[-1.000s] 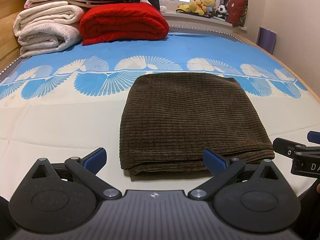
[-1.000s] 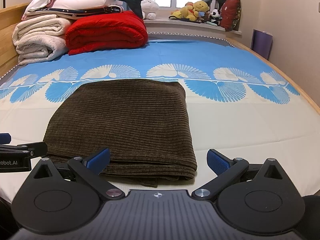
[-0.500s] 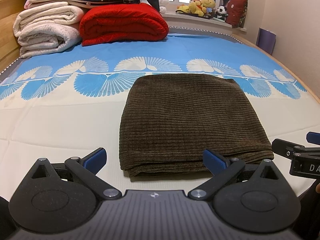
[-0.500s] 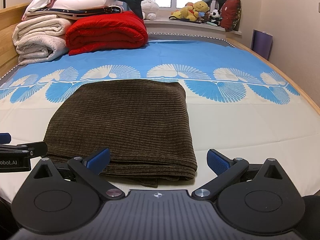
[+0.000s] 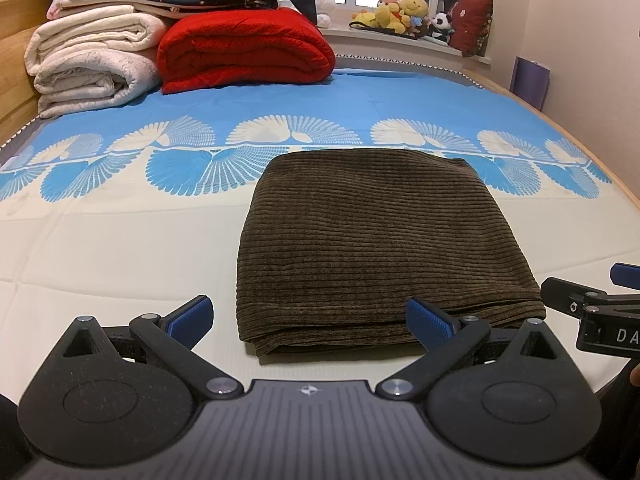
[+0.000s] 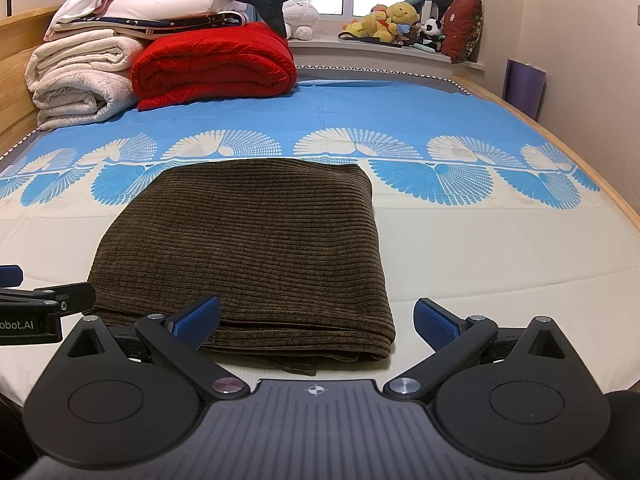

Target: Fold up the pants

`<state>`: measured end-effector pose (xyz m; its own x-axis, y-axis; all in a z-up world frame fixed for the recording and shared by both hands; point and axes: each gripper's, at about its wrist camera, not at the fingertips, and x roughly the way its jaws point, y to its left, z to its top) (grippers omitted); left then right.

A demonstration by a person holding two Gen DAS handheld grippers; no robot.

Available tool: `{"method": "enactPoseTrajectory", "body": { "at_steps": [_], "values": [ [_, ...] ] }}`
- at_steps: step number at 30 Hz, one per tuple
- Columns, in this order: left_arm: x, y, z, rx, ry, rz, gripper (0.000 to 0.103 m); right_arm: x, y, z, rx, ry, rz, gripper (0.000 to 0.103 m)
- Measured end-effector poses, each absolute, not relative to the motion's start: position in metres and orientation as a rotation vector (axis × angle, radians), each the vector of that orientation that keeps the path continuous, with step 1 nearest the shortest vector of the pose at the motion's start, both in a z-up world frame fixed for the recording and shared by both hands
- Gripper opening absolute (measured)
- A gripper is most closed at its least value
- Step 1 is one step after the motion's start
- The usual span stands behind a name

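The pants (image 5: pixel 380 240) are laid as a compact folded rectangle near the bed's (image 5: pixel 100 248) front edge, so the folding is judged essentially done. The left gripper (image 5: pixel 308 316) and right gripper (image 6: pixel 316 316) are held spread apart, grasping nothing, just short of the near fold.

A home bedroom — ahead of the grippers a bed (image 5: pixel 120 240), folded blankets (image 5: pixel 244 52) by its headboard, and plush toys (image 6: pixel 396 20) on the windowsill.

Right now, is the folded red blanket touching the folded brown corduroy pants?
Apart. Right wrist view: bare blue sheet separates red blanket from brown corduroy pants.
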<state>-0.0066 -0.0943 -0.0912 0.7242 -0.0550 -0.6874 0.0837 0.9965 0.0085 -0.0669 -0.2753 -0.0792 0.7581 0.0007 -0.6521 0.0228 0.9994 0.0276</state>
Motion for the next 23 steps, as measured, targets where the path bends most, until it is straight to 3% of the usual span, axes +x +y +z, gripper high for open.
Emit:
{"method": "enactPoseTrajectory", "body": {
  "at_steps": [23],
  "values": [
    [-0.0073, -0.0954, -0.0899, 0.044, 0.748, -0.079, 0.103, -0.067, -0.2749, -0.0793, 0.034, 0.711, -0.012, 0.102]
  ]
}}
